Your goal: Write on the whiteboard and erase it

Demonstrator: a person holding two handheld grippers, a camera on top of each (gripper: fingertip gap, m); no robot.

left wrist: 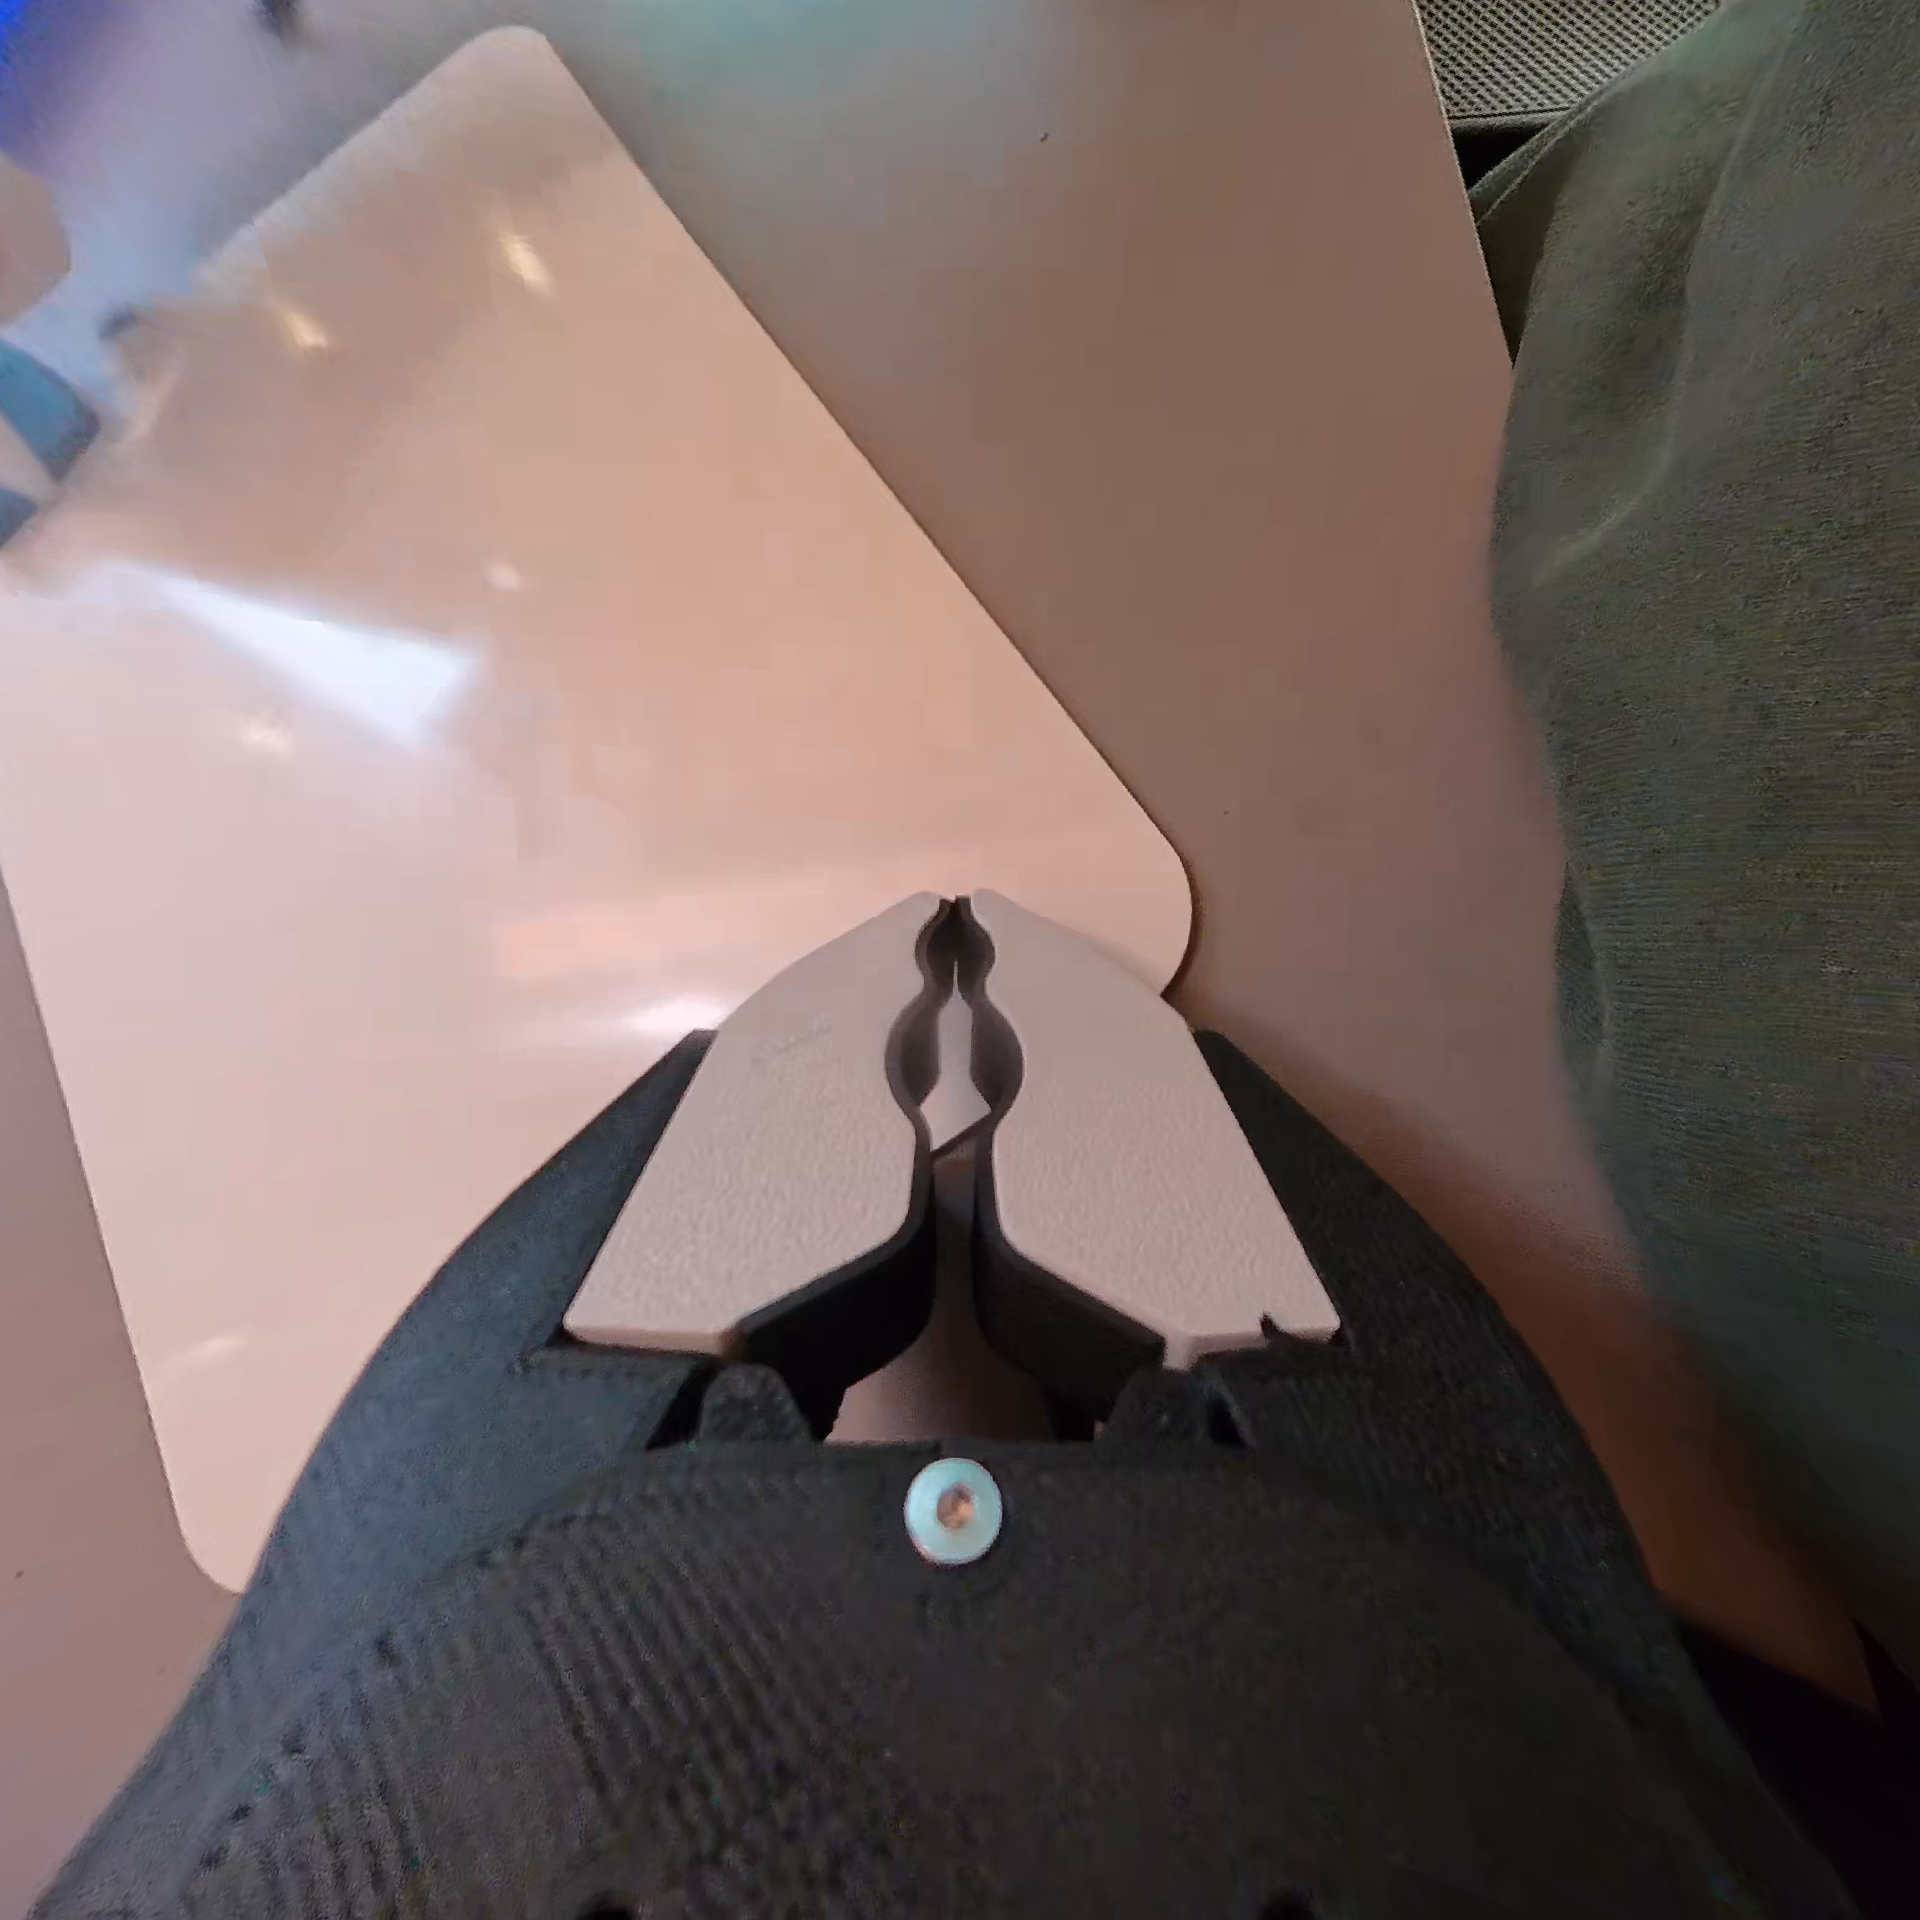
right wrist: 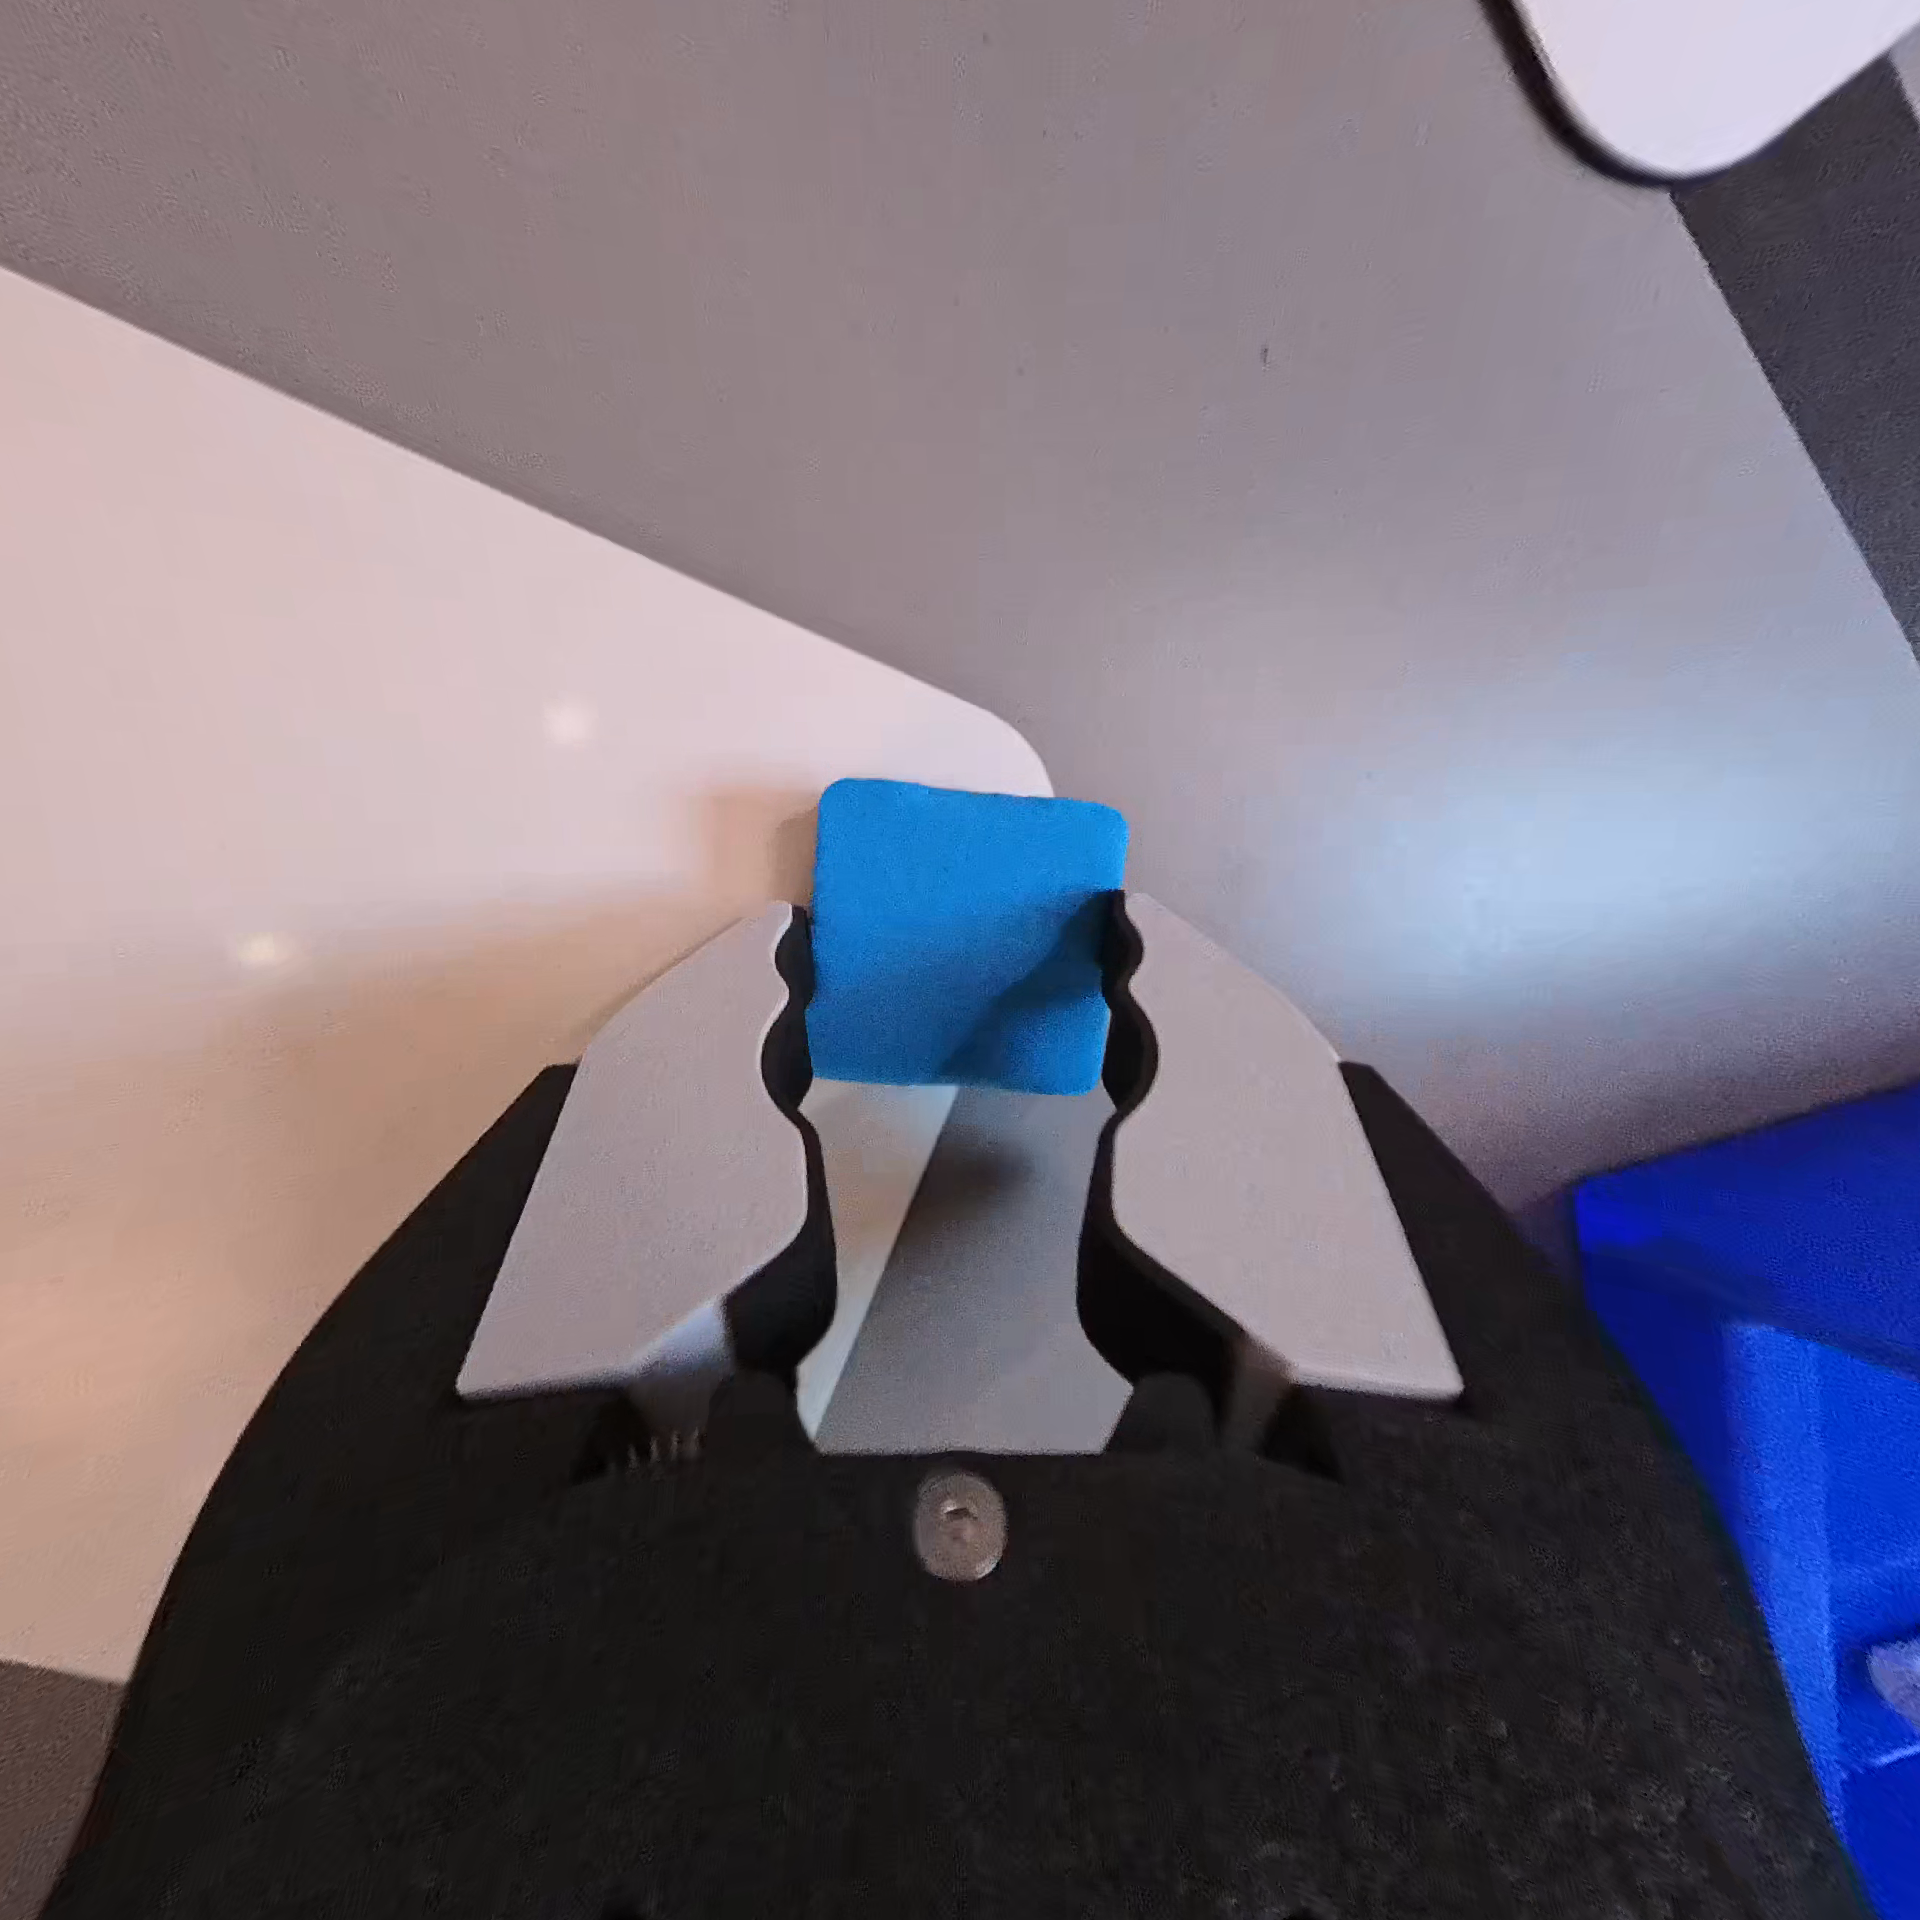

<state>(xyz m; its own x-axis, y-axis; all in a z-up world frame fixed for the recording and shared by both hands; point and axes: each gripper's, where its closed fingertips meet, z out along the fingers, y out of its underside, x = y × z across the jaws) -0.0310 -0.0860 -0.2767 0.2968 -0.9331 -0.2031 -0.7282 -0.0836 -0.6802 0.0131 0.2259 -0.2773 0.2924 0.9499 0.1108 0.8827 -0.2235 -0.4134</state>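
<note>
The whiteboard (left wrist: 468, 727) lies flat on the table, blank and glossy; it also shows in the right wrist view (right wrist: 312, 779). My left gripper (left wrist: 958, 909) is shut with nothing between its pads, low over the board near a rounded corner (left wrist: 1169, 904). My right gripper (right wrist: 956, 914) is shut on a blue square eraser (right wrist: 961, 935); both pads press its sides. The eraser sits at the board's rounded corner (right wrist: 1023, 753), partly over the board and partly over the table.
The grey table (right wrist: 1143, 416) surrounds the board. A bright blue plastic object (right wrist: 1766, 1403) stands close at the right. A white rounded object (right wrist: 1714, 73) is at the far right corner. A person's green-clothed leg (left wrist: 1714, 727) is beside the table edge. My right fingertips sit around 30 cm from my left ones.
</note>
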